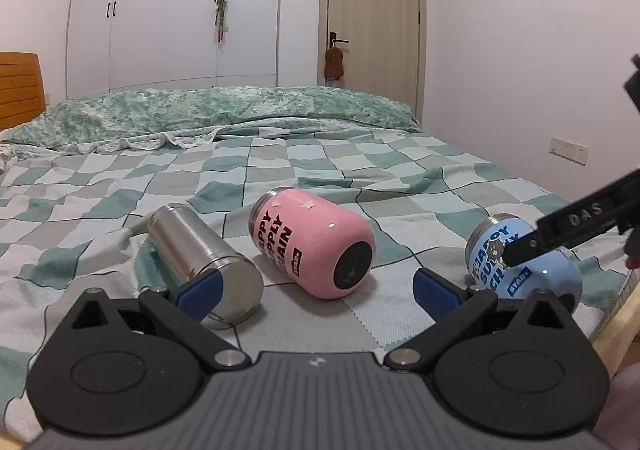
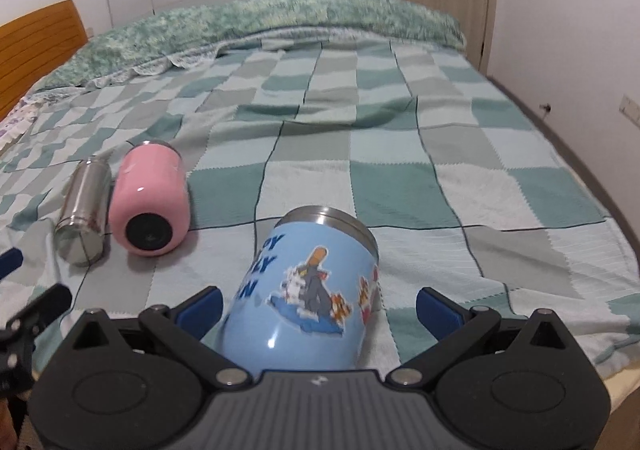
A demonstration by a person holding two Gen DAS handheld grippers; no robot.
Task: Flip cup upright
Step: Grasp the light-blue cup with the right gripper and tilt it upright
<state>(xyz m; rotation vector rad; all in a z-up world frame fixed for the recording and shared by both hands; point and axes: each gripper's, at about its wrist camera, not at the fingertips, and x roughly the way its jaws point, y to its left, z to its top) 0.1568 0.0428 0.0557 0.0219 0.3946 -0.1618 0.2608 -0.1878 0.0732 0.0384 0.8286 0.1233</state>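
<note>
A home bedroom: checkered bedspread [image 1: 320, 170] on a bed, wooden headboard [image 1: 20, 86], white wardrobe [image 1: 172, 6], door [image 1: 372, 6].

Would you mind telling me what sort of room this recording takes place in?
Most likely a bedroom: the cups lie on a bed with a checked cover, beside a wooden headboard, facing white wardrobe doors.

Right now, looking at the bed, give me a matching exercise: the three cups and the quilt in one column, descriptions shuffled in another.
Things:
1. blue cup
2. pink cup
3. steel cup
4. quilt

Descriptions:
A. bunched along the far side of the bed
B. lying between the other two cups
C. between the open right gripper fingers
D. bare metal, no print

Pairs: 1-C, 2-B, 3-D, 4-A
</note>
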